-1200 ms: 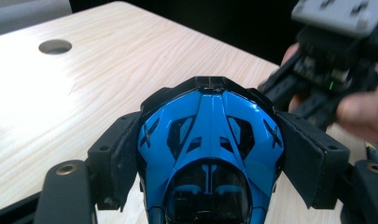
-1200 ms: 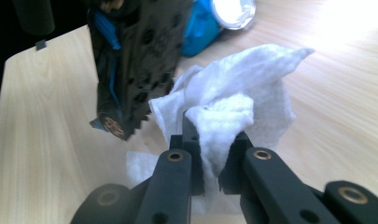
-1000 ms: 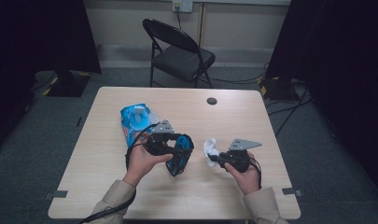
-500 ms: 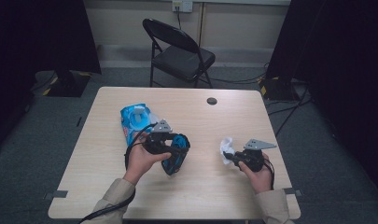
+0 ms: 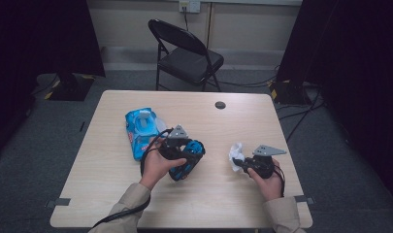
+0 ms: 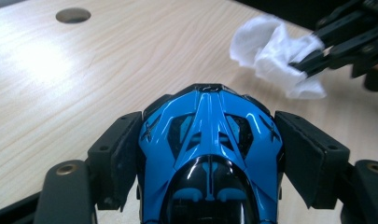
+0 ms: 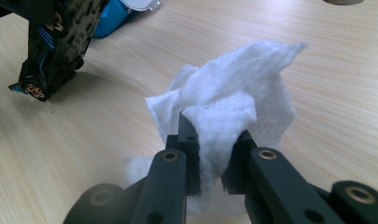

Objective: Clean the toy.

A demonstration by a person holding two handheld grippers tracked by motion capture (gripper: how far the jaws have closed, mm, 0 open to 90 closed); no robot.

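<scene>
Over the bench, left gripper fingers clamp the blue toy car, right gripper fingers pinch the white wipe, their hold just loosening; wiping step, next bring wipe onto car.

toy cars: 1 | white wipes: 1 | wipe packs: 1 | folding chairs: 1

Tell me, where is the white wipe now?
In the high view the wipe is on the table's right side, between the right gripper's jaws, right of the blue toy car.
</scene>
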